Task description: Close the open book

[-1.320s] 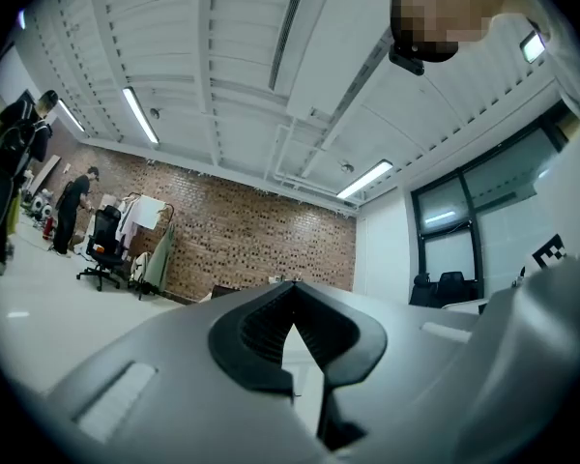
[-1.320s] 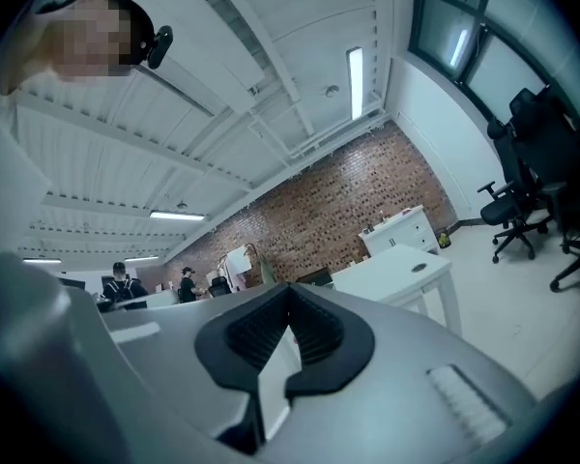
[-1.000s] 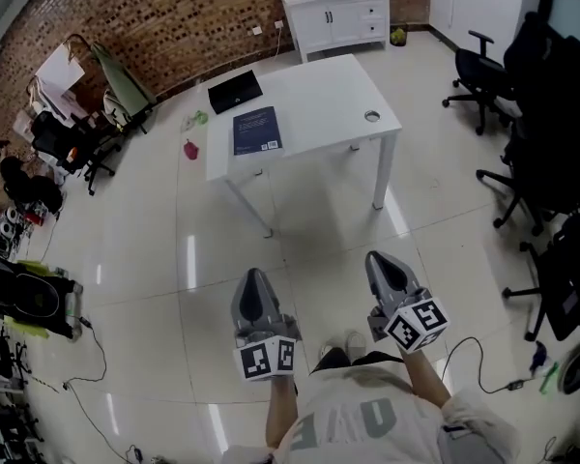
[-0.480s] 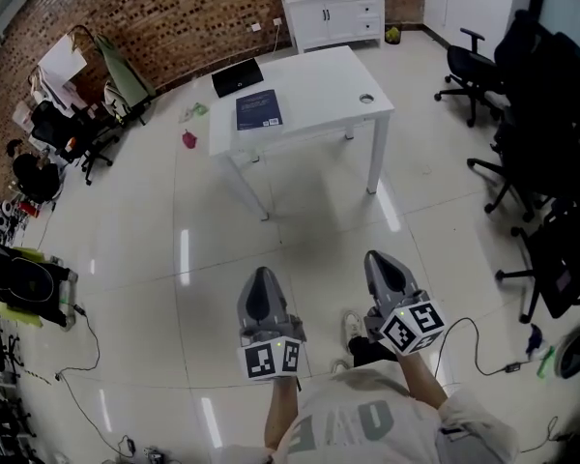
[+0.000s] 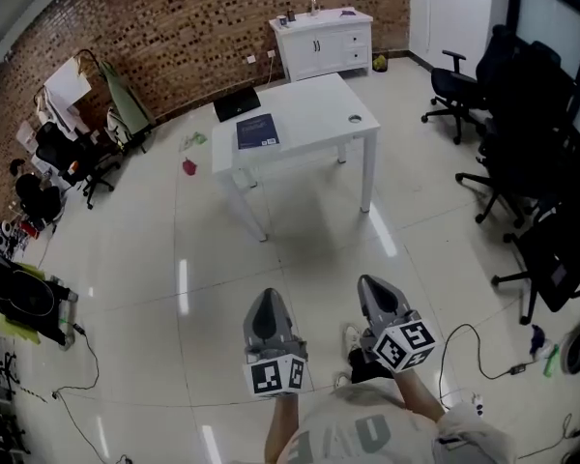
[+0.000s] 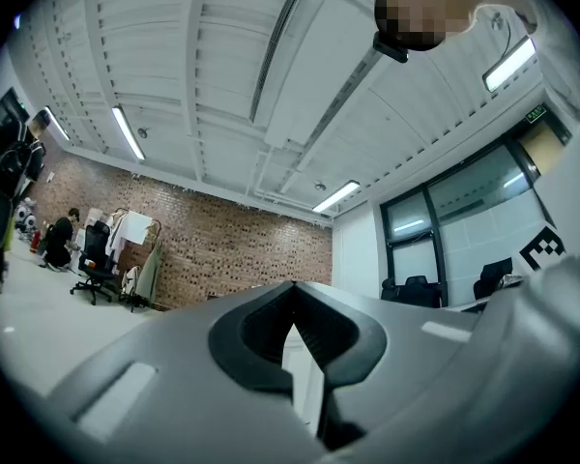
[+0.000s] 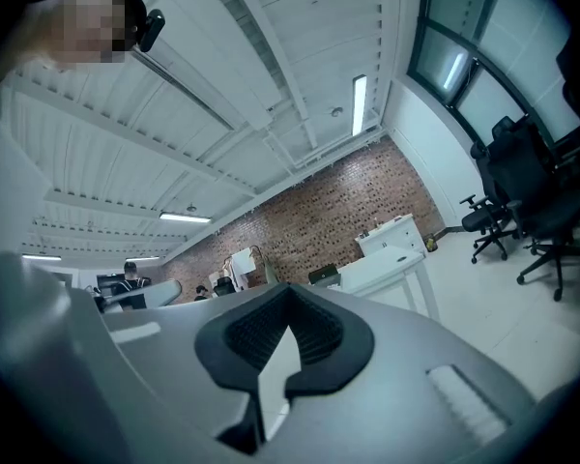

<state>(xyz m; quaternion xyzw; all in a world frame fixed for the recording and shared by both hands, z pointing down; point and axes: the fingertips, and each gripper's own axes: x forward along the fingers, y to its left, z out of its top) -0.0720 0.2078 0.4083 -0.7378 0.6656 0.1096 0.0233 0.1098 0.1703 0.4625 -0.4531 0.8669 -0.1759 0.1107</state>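
A dark blue book [image 5: 257, 131] lies shut and flat on the white table [image 5: 319, 114], far ahead across the tiled floor. Both grippers hang low in the head view, close to my body and well short of the table. The left gripper [image 5: 267, 304] is shut with nothing between its jaws, and in the left gripper view [image 6: 292, 286] its jaw tips meet. The right gripper [image 5: 375, 289] is also shut and empty; in the right gripper view [image 7: 288, 288] it points toward the distant table [image 7: 387, 264].
A black laptop [image 5: 237, 103] sits on the table's far corner. Behind it a white cabinet [image 5: 321, 42] stands against the brick wall. Black office chairs [image 5: 522, 162] crowd the right side. A cable [image 5: 464, 346] trails on the floor at my right. Clutter and chairs line the left wall.
The table and book have shrunk and drifted up the head view as I backed away from them. Both grippers stayed shut and empty, side by side.
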